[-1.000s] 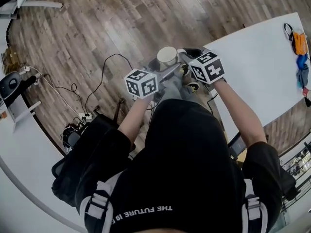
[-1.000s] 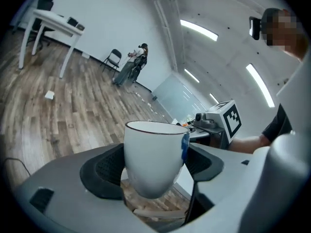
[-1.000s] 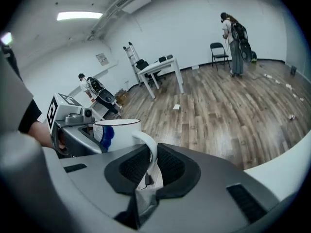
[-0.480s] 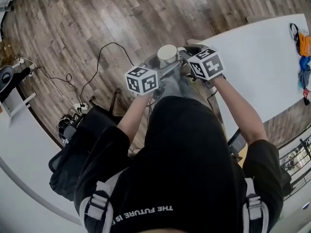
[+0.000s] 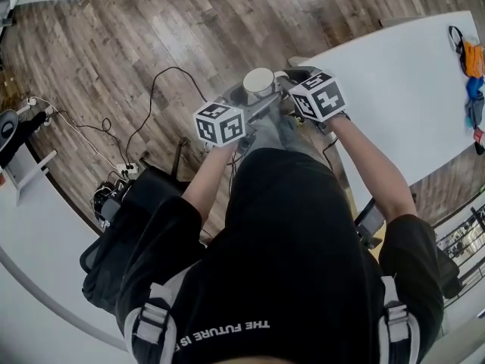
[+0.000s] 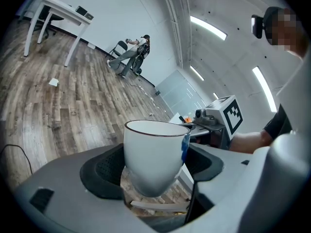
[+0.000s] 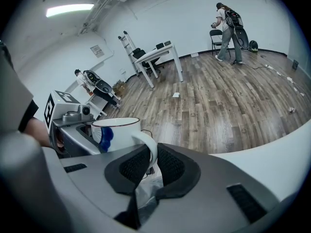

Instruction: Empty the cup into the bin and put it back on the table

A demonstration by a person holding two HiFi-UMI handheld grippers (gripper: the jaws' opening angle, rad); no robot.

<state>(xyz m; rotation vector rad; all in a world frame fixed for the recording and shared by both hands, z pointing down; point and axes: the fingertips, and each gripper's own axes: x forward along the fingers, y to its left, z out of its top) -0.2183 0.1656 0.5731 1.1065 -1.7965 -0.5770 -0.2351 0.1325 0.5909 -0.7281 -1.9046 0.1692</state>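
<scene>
1. With left gripper (image 5: 252,106) and right gripper (image 5: 288,82) together, holds cup (image 5: 258,82) upright at upper centre of frame, just beside corner of table (image 5: 394,89) on the right, with floor (image 5: 151,36) filling the left. Compared with a second ago, has crept only slightly up the frame, while table corner has swung a little closer; has kept rim level throughout. Suggests carrying, not pouring: no tip begun, so emptying and setting back both remain to do. Cannot make out a bin here, nor any contents.
2. From left gripper view, shows jaws spread wide and pressed against both sides of cup (image 6: 154,149) at lower centre. Holds rim level, with blue mark (image 6: 185,147) on its right side. Catches right gripper at middle right, reaching in from the far side.
3. From right gripper view, shows jaws drawn close together, pinching handle (image 7: 149,147) at lower centre; places cup body just beyond at centre left, with left gripper behind it. Takes in white table edge at lower right. Glimpses pale crumpled sheet (image 7: 146,193) beneath jaws, perhaps a bin liner; cannot tell. Calls for reaching bin before any tilt, lest contents land on floor.
</scene>
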